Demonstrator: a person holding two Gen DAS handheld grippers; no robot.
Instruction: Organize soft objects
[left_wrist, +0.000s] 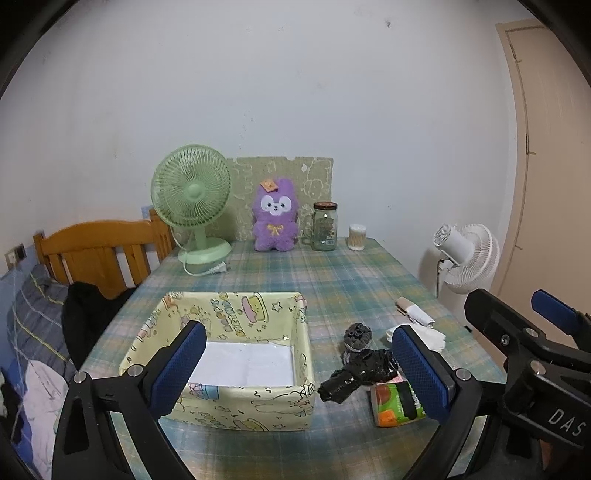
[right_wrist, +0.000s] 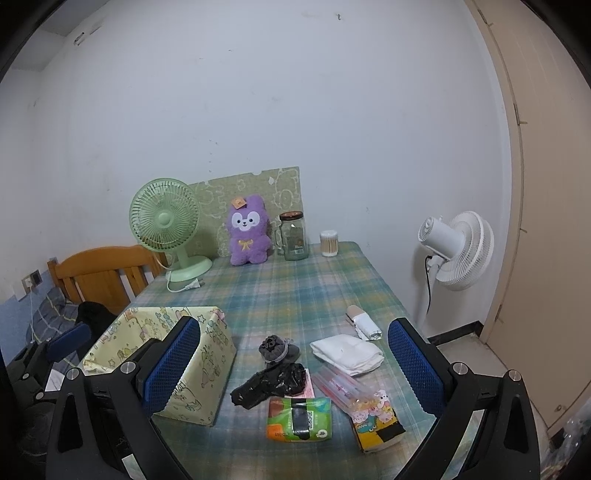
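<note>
A pale-walled room holds a table under a green-and-blue plaid tablecloth (right_wrist: 295, 288), with a wooden headboard (right_wrist: 99, 273) to its left and a white standing fan (right_wrist: 458, 251) to its right. On the near left of the table sits a yellow cartoon-print fabric storage box (left_wrist: 236, 402), open-topped with a white floor showing. At the far edge stand a green desk fan (right_wrist: 164, 229), a purple plush rabbit (right_wrist: 247, 236), a glass jar (right_wrist: 293, 238) and a tub of cotton swabs (right_wrist: 328, 243).

The soft things lie to the right of the box: a folded white cloth (right_wrist: 349, 354), a crumpled black plastic bag (right_wrist: 273, 384), a green tissue pack (right_wrist: 299, 419) just in front of it, a cartoon tissue pack (right_wrist: 376, 421), a rolled grey sock (right_wrist: 275, 349) and a white roll (right_wrist: 364, 323) farther back.

The left gripper (left_wrist: 299, 369) hovers over the box's right side, fingers spread wide and empty. The right gripper (right_wrist: 291, 365) hangs above the pile, likewise spread and holding nothing.
</note>
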